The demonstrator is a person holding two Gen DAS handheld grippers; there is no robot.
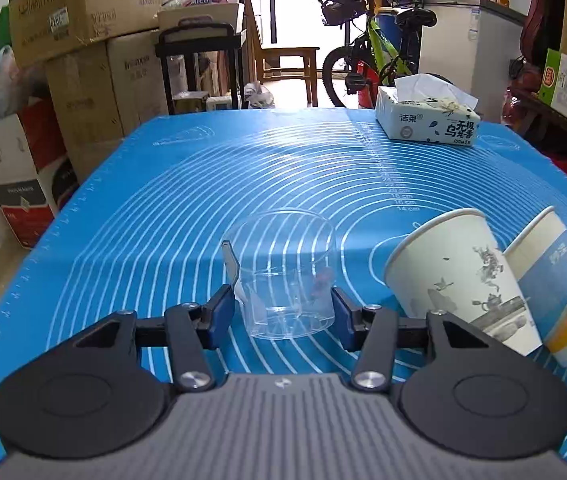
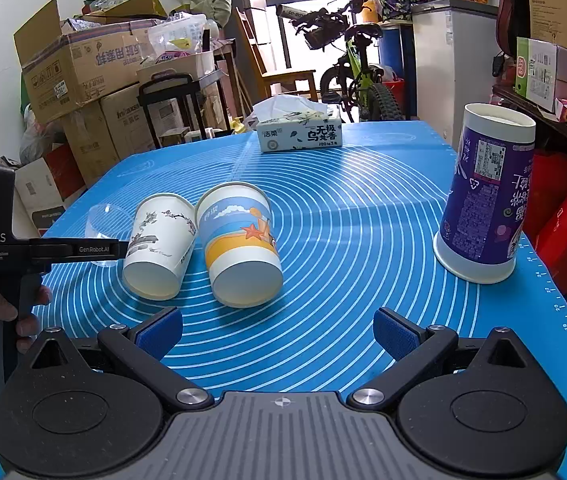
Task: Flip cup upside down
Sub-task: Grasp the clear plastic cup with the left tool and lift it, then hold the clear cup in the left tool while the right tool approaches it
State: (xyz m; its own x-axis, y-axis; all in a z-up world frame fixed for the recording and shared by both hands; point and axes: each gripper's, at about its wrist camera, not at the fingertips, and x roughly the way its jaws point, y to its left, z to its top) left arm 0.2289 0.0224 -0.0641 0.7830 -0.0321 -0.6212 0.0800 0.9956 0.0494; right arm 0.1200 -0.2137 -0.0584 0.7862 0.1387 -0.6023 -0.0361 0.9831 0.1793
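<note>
A clear plastic cup (image 1: 283, 276) stands upright on the blue mat (image 1: 163, 184) between the blue pads of my left gripper (image 1: 283, 312); the pads sit at its sides near the base, and I cannot tell whether they press it. In the right wrist view the clear cup (image 2: 103, 220) shows at far left behind the left gripper's arm. Two paper cups stand upright: a white ink-painting cup (image 1: 459, 276) (image 2: 161, 244) and a blue-and-orange beach cup (image 1: 559, 284) (image 2: 241, 244). My right gripper (image 2: 279, 336) is open and empty, low over the mat.
A purple cup (image 2: 483, 196) stands upside down at the mat's right edge. A tissue pack (image 2: 299, 130) (image 1: 427, 118) lies at the far side. Cardboard boxes, a bicycle and a white fridge stand beyond the table.
</note>
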